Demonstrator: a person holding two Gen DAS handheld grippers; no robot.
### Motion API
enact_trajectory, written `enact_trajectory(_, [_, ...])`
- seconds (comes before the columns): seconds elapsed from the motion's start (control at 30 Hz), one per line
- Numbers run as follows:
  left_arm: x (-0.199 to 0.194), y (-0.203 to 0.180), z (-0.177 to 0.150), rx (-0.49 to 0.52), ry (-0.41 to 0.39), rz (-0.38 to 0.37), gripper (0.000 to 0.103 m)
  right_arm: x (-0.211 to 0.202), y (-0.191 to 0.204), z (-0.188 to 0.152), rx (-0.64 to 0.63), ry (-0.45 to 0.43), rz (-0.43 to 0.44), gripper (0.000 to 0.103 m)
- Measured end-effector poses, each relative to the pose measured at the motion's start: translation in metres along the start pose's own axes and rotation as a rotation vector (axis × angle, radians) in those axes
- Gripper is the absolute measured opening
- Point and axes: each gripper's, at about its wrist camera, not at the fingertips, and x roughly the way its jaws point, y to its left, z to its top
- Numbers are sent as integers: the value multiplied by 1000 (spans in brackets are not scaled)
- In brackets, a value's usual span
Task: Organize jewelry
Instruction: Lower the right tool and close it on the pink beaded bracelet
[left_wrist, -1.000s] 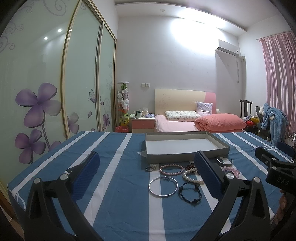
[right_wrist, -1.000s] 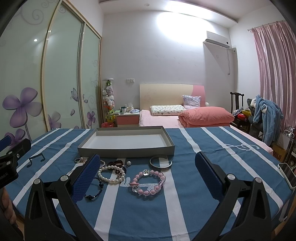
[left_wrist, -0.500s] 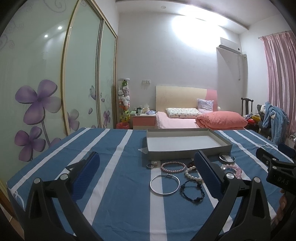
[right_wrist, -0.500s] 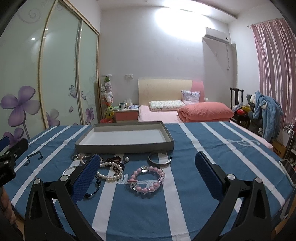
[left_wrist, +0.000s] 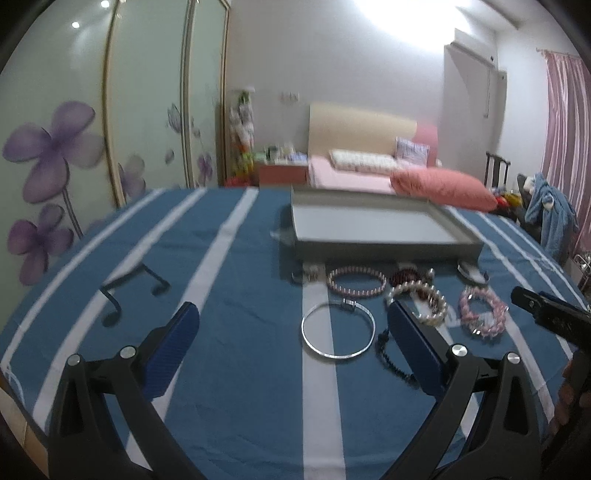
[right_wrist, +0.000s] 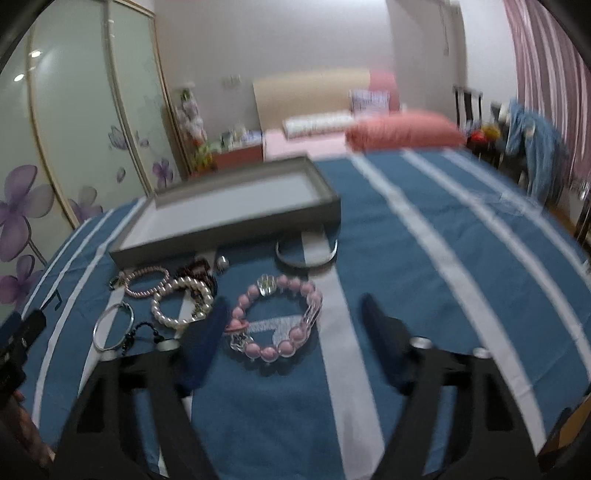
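Observation:
An empty grey tray (left_wrist: 384, 243) (right_wrist: 229, 225) stands on the blue striped cloth. In front of it lie several bracelets: a thin silver hoop (left_wrist: 338, 334) (right_wrist: 110, 326), a small pink bead bracelet (left_wrist: 356, 282), a white pearl bracelet (left_wrist: 417, 299) (right_wrist: 181, 301), a dark bead bracelet (left_wrist: 393, 363), a large pink bead bracelet (right_wrist: 277, 321) (left_wrist: 482, 314) and a silver cuff (right_wrist: 306, 253). My left gripper (left_wrist: 291, 345) is open, just left of the silver hoop. My right gripper (right_wrist: 291, 332) is open above the large pink bracelet.
A small ring (right_wrist: 222, 261) lies by the tray. A dark red bead bracelet (left_wrist: 406, 276) sits behind the pearls. The table's near edge is close below both grippers. Beyond are a wardrobe (left_wrist: 110, 110) at left and a bed (left_wrist: 369, 173).
Both grippers have tilted down and moved forward over the jewelry. The right one has swung left and now straddles the large pink bracelet. Both stay open.

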Motion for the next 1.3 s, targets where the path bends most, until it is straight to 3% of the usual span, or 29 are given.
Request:
enact_trajectory(0.2, [26, -2, 0, 23, 103, -26, 99, 31, -8, -1, 91, 141, 7, 46])
enact_trajectory(0.33, [42, -8, 1, 65, 163, -33, 99, 38, -7, -1, 70, 171, -15, 30])
enact_trajectory(0.5, [63, -16, 3, 106, 241, -22, 99, 35, -4, -3, 42, 161, -39, 20])
enact_trajectory(0.73, [82, -16, -1, 120, 335, -7, 99, 38, -10, 2, 53, 161, -24, 20])
enact_trajectory(0.83, [84, -16, -3, 115, 360, -39, 99, 39, -11, 4, 57, 161, -17, 20])
enact_trajectory(1.3, [111, -22, 8, 117, 386, -41, 96, 43, -13, 6, 62, 161, -10, 20])
